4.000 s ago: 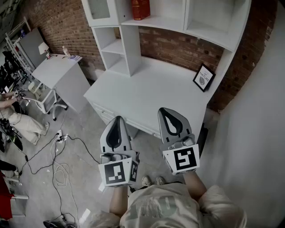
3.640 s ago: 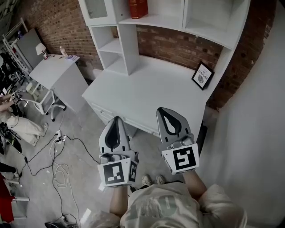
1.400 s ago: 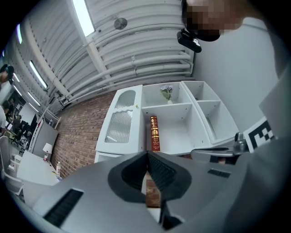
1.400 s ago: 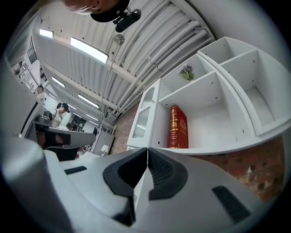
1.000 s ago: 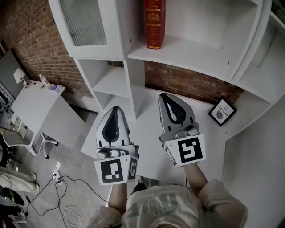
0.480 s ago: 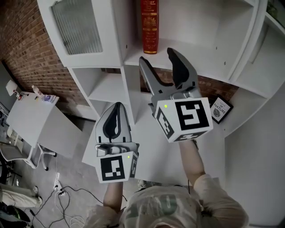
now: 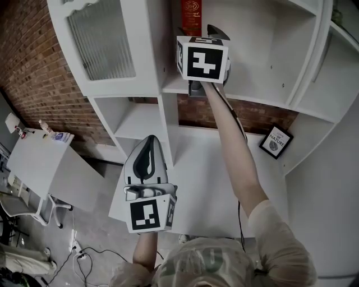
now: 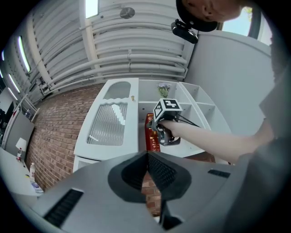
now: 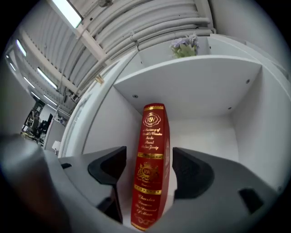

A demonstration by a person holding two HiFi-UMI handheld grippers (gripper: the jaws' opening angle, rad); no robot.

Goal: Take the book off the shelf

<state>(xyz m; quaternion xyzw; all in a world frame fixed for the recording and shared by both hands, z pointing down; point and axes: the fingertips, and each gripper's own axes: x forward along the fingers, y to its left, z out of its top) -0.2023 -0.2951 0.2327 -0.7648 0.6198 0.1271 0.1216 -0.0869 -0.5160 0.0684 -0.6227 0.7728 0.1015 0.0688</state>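
A red book with gold lettering [image 7: 192,9] stands upright on the white shelf [image 7: 255,84], close to the compartment's left wall. My right gripper [image 7: 197,29] is raised to it at arm's length. Its jaws are opening, and in the right gripper view the book [image 9: 152,132] stands between the two dark pads [image 9: 109,166] with gaps on both sides, so nothing is gripped. My left gripper [image 7: 148,143] hangs low over the desk, shut and empty. In the left gripper view the book [image 8: 150,133] and right gripper [image 8: 160,132] appear far ahead.
A white desk [image 7: 202,168] lies below the shelf unit. A framed picture [image 7: 275,141] leans at its back right. A ribbed glass cabinet door [image 7: 101,39] is left of the book's compartment. Flowers [image 9: 184,45] sit on top. A small table [image 7: 33,151] stands far left.
My right gripper has risen from over the desk to the shelf and gone from shut to open around the book. My left gripper has stayed low and shut.
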